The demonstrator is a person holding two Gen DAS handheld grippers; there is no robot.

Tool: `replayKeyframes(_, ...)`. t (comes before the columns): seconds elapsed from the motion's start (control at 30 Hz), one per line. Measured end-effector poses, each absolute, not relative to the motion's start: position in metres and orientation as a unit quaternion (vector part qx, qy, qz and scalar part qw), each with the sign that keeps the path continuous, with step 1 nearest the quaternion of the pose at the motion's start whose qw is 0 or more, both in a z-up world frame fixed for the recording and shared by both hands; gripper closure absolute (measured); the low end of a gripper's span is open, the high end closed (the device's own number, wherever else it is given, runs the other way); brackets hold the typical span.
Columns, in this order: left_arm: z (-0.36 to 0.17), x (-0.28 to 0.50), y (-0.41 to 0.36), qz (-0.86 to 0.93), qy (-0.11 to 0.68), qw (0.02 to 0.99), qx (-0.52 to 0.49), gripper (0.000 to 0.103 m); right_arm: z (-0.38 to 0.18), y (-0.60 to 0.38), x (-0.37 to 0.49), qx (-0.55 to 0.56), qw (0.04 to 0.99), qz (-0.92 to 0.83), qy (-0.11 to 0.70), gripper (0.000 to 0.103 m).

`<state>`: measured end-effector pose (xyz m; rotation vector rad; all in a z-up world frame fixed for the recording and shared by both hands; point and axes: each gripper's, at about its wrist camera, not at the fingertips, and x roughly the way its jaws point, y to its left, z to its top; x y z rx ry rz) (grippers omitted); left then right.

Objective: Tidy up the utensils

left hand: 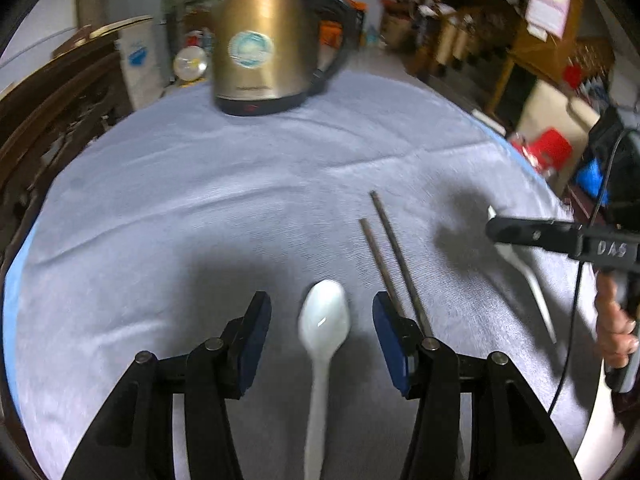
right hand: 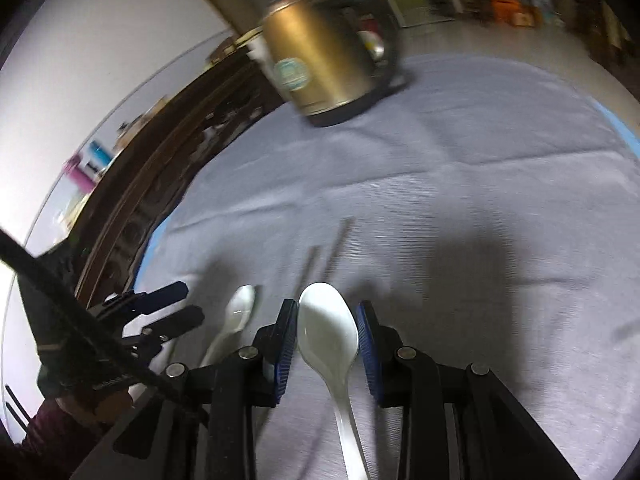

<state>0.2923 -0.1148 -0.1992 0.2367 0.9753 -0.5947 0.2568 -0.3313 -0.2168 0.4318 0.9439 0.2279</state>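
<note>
- Two white spoons: one [left hand: 324,320] lies mid-desk between the wide-spread jaws of the left hand-held gripper [left hand: 322,336].
- Right hand-held gripper [right hand: 328,336] grips the other spoon [right hand: 328,332] by its bowl.
- Chopsticks [left hand: 388,256] lie between both spoons.
- Kettle [left hand: 260,44] stands at the desk's [left hand: 200,184] far edge.

The left gripper [left hand: 322,340] is held low and level, its two blue-padded fingers [left hand: 250,344] spread wide apart and clamping nothing. The right gripper [right hand: 328,344] has its fingers [right hand: 286,346] drawn much closer together, the pads just beside a white spoon [right hand: 328,332] between them; whether they press it cannot be told. Seen from the left wrist, the right hand [left hand: 614,316] grips its handle at 3 o'clock.
</note>
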Motion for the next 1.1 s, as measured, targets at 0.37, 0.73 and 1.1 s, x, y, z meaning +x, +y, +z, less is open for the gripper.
replayKeyframes(0.37, -0.221, 0.309, -0.116, -0.279, 0.487, 0.821, 0.103, 0.075, -0.221, -0.374, 0.259, 0.255, 0.849, 0.06, 0.459, 0.07)
replayKeyframes(0.73, -0.174, 0.28, -0.048, -0.226, 0.434, 0.872, -0.012, 0.077, -0.205, -0.373, 0.22, 0.364, 0.851, 0.11, 0.363, 0.07)
replayKeyframes(1.1, -0.135, 0.208, 0.024, -0.158, 0.374, 0.908, -0.102, 0.078, -0.194, -0.383, 0.135, 0.438, 0.851, 0.08, 0.277, 0.07)
